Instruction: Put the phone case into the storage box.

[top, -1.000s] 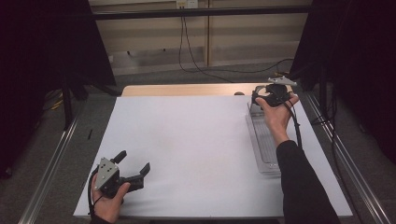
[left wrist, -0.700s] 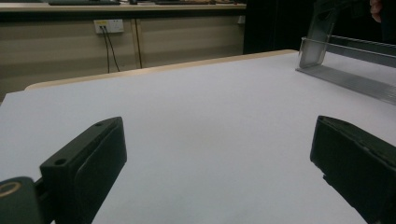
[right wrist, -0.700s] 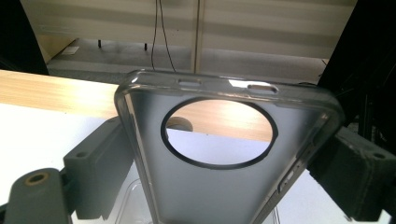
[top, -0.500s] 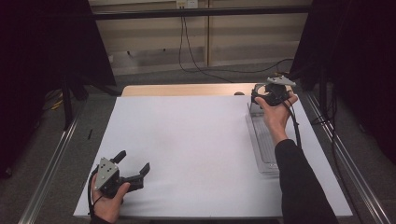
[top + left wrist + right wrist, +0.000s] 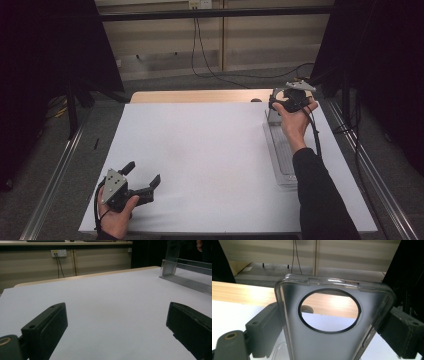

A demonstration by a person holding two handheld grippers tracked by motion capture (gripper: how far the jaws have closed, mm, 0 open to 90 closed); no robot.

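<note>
Left gripper: the left gripper rests low at about 7 o'clock on the bench, held in the person's left hand. Its jaws stand wide apart with nothing between them. It has not moved over the last second.

Bench surface: a white sheet covers the bench; a strip of bare wood shows along the far edge.

Clear rack: a long transparent rack lies along the right side of the bench at about 3 o'clock, its upright end toward the far edge. It sits where it sat a second ago.

Right gripper: the right gripper is at about 1 o'clock, above the far end of the rack, held in the right hand. Its jaws are closed on the long edges of a clear phone case. Compared with a second ago, it sits very slightly farther away and higher.

Phone case: transparent, with a large round camera opening, held clear of the bench, tilted, the opening end farthest from the gripper.
</note>
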